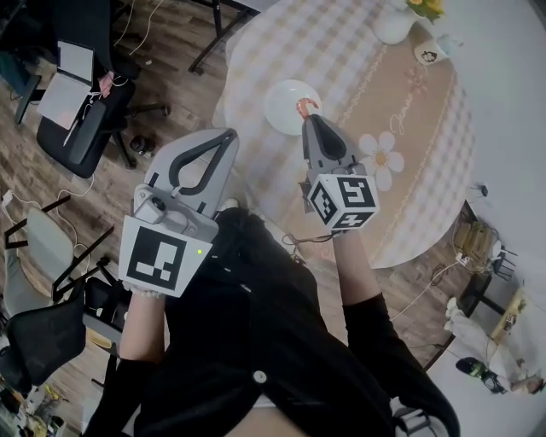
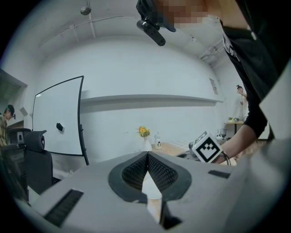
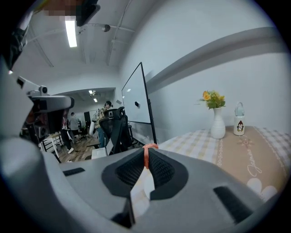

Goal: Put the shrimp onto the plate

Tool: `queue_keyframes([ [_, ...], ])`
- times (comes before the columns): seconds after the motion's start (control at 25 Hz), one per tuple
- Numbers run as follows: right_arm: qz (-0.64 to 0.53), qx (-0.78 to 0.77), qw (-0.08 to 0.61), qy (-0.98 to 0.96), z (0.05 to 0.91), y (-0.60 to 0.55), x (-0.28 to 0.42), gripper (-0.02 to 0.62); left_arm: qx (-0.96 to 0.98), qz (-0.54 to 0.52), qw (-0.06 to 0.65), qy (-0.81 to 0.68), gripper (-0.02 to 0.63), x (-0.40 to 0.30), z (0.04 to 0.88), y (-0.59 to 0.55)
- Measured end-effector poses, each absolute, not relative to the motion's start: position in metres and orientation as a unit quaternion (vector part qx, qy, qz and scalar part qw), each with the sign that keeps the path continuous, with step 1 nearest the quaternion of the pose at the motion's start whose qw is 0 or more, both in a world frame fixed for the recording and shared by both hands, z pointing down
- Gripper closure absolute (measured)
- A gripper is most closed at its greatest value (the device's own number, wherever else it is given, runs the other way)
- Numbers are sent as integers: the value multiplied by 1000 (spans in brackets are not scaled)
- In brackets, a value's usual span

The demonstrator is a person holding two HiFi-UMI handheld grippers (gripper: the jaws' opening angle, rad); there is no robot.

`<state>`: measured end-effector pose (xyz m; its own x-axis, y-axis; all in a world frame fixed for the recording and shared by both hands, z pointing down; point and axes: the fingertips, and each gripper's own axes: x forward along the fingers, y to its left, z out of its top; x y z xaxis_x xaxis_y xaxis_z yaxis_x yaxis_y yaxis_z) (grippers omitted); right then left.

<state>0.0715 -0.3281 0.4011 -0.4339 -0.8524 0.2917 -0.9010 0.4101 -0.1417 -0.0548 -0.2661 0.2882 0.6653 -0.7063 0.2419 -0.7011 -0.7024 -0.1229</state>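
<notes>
Over the table's [image 1: 341, 51] near edge, R gripper [image 1: 308, 118] pinches the shrimp [image 1: 305, 104] at its jaw tips, by the rim of the white plate [image 1: 283, 104]. L gripper [image 1: 227, 136] hangs off-table, jaws together, empty. Pickup looks done; set-down + release on plate left.

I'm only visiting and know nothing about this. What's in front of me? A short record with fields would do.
Setting: round table with a checked cloth; vase of yellow flowers at its far side
Dish: white plate, nothing on it
Held: orange shrimp, pinched in the right gripper, by the plate's edge in the head view
Other hand: left gripper, fingers together, empty, short of the table
</notes>
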Motion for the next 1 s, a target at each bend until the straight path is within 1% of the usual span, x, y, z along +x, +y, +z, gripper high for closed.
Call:
queue_keyframes([
  [0.36, 165, 522, 135, -826, 454, -349, 71, 574, -905, -142, 3, 400, 603, -67, 294, -269],
  [0.68, 184, 510, 190, -819, 502, -357, 73, 574, -908, -143, 28, 393, 603, -66, 292, -273],
  [1.0, 196, 475, 245, -822, 537, -362, 65, 574, -894, -151, -21, 421, 603, -78, 304, -276],
])
